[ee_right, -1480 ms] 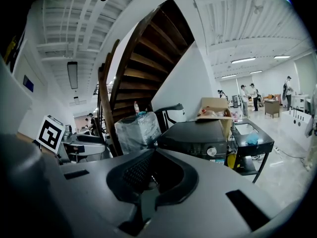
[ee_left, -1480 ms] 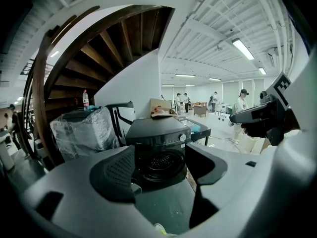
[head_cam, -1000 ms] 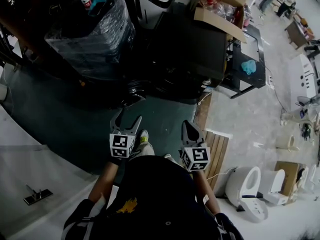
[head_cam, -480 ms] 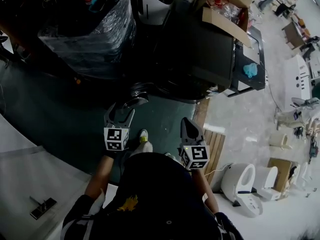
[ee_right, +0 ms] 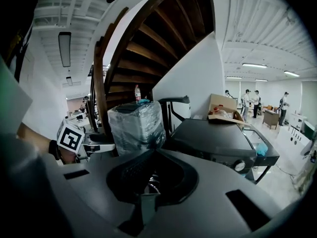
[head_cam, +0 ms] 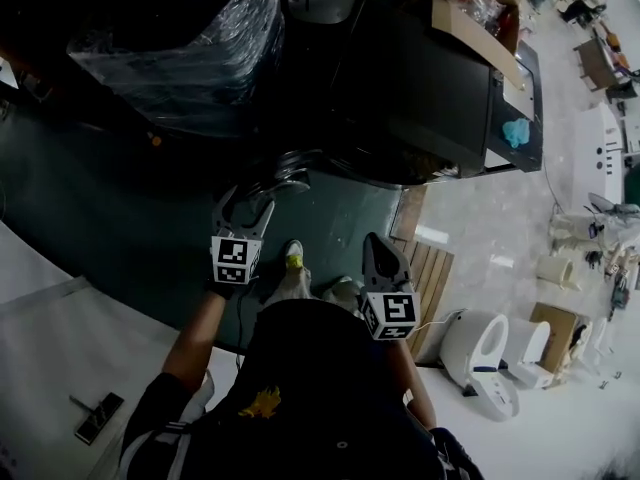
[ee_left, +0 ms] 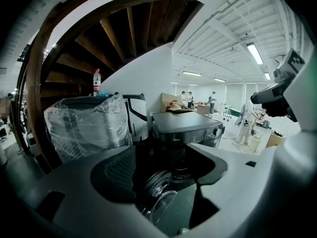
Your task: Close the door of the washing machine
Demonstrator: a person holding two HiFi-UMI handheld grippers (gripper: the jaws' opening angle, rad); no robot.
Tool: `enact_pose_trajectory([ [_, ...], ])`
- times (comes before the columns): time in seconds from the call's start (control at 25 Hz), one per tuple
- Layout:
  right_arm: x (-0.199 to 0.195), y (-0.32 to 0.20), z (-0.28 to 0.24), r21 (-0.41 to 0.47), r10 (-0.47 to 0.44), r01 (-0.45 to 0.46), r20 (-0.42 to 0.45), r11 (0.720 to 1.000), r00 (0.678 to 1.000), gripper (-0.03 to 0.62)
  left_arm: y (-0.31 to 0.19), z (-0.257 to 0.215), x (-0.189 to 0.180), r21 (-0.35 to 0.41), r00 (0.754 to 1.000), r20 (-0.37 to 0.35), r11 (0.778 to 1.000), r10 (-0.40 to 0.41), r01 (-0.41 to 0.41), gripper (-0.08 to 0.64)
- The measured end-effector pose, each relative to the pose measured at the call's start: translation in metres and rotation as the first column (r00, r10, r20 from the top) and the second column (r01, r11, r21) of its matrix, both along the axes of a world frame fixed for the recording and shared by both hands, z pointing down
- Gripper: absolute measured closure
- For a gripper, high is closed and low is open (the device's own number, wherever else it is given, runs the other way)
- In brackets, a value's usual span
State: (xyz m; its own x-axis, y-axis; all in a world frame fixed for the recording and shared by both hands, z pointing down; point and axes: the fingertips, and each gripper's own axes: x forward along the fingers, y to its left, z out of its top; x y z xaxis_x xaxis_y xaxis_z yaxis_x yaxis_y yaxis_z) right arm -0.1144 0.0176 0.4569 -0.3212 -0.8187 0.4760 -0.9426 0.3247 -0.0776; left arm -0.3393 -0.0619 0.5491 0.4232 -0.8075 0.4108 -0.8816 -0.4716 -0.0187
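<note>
The dark front-loading washing machine [head_cam: 420, 98] stands ahead of me on the green floor. Its round glass door [head_cam: 283, 171] hangs open at its front left. My left gripper [head_cam: 245, 204] is open, its fingertips just short of the door's rim. In the left gripper view the door [ee_left: 161, 195] shows between the spread jaws, with the washing machine [ee_left: 185, 128] behind it. My right gripper [head_cam: 377, 251] hangs lower right, jaws together and empty, apart from the machine. The right gripper [ee_right: 148, 185] view shows the washing machine [ee_right: 223, 143] to the right.
A plastic-wrapped appliance [head_cam: 180, 38] stands left of the machine, under a wooden spiral stair [ee_right: 124, 48]. A cardboard box [head_cam: 480, 8] lies on the machine's top. A wooden slat pallet [head_cam: 430, 288] and white toilets [head_cam: 485, 353] are at the right. White sheeting [head_cam: 60, 368] covers the floor at left.
I have stepped closer to the machine. The left gripper has moved up to the open door's rim; the right gripper has kept its place beside my body.
</note>
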Motion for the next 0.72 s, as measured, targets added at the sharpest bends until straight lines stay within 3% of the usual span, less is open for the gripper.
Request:
enact_pose_trajectory([
  [0.24, -0.01, -0.001, 0.024, -0.036, -0.063, 0.06, -0.086, 0.998, 0.994, 0.566, -0.02, 0.023, -0.004, -0.007, 0.998, 0.039, 0.998, 0.056, -0.056, 0.236],
  [0.48, -0.007, 0.002, 0.046, -0.092, -0.093, 0.085, -0.088, 0.992, 0.992, 0.566, -0.043, 0.059, -0.004, -0.03, 0.995, 0.075, 0.997, 0.07, -0.068, 0.236],
  [0.72, 0.003, 0.008, 0.063, -0.133, -0.119, 0.102, -0.127, 0.986, 0.985, 0.566, -0.068, 0.115, -0.009, -0.111, 0.995, 0.077, 0.992, 0.069, -0.06, 0.238],
])
